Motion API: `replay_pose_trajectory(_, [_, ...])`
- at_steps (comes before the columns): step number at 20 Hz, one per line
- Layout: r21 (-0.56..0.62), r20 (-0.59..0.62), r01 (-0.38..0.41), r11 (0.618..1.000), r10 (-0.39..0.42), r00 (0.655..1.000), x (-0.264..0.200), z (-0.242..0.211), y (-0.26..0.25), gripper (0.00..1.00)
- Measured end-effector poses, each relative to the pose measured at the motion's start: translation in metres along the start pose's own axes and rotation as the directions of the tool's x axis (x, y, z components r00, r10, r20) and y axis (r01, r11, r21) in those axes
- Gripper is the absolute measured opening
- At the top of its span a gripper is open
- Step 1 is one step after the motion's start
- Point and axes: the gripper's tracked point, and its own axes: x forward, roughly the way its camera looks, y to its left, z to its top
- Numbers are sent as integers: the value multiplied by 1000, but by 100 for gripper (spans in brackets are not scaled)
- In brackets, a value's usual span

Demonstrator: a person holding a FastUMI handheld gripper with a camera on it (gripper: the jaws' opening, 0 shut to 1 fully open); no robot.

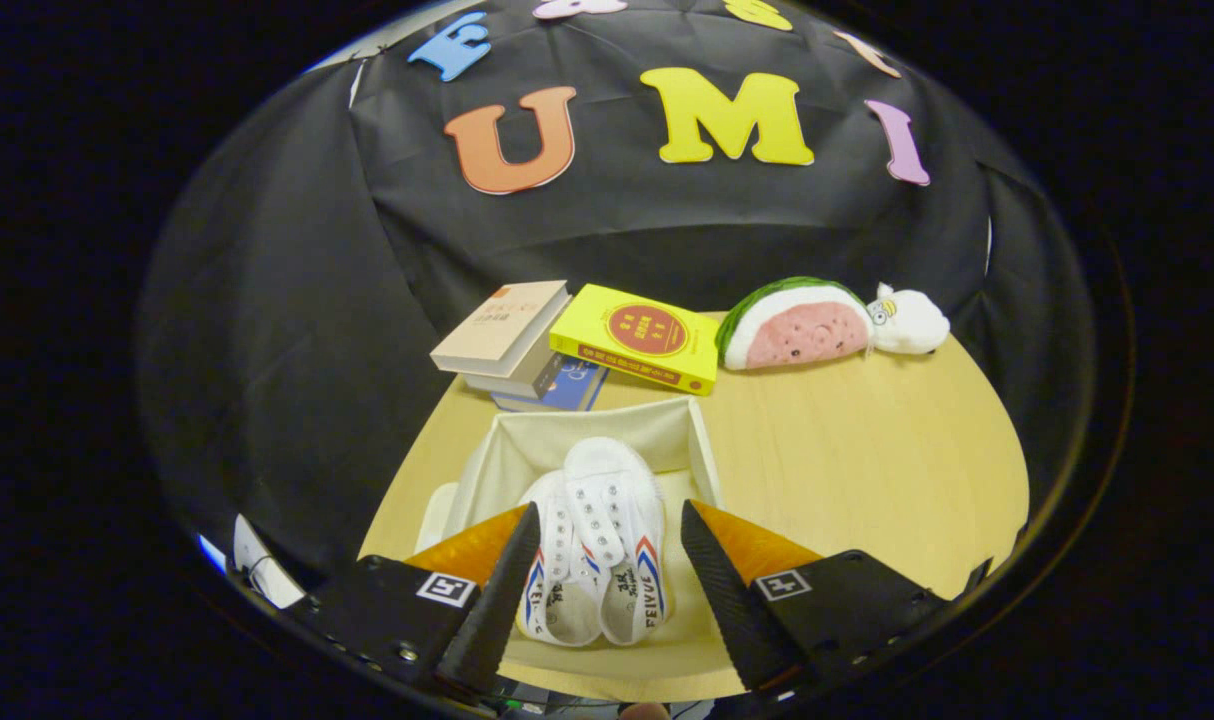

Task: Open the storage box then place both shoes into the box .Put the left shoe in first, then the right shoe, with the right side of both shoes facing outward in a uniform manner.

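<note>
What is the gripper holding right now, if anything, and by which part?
Nothing. The gripper is open, its fingers spread on either side of the two white shoes lying in the storage box, with a gap on the right side.

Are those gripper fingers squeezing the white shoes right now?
No: the gripper stands open, its fingers spread either side of the two white shoes lying in the box.

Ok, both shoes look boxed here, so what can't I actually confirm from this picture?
- Shoes: one lies partly over the other, so which is left or right, and which side faces outward, is unclear.
- Box: its near wall is covered by the open gripper's fingers; the lid cannot be identified.
- Books: the bottom one is mostly hidden under the stack.
- Small white toy by the watermelon plush: too small to identify.
</note>
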Motion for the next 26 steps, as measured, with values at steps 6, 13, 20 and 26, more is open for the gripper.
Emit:
replay_pose_trajectory(6, [-78,117,49,996,-40,992,-36,18,-17,94])
replay_pose_trajectory(13, [-60,236,124,990,-107,966,-78,45,-50,96])
replay_pose_trajectory(20, [-50,368,181,982,-150,918,-130,78,-84,96])
replay_pose_trajectory(26, [-52,419,178,983,-140,897,-158,87,-87,96])
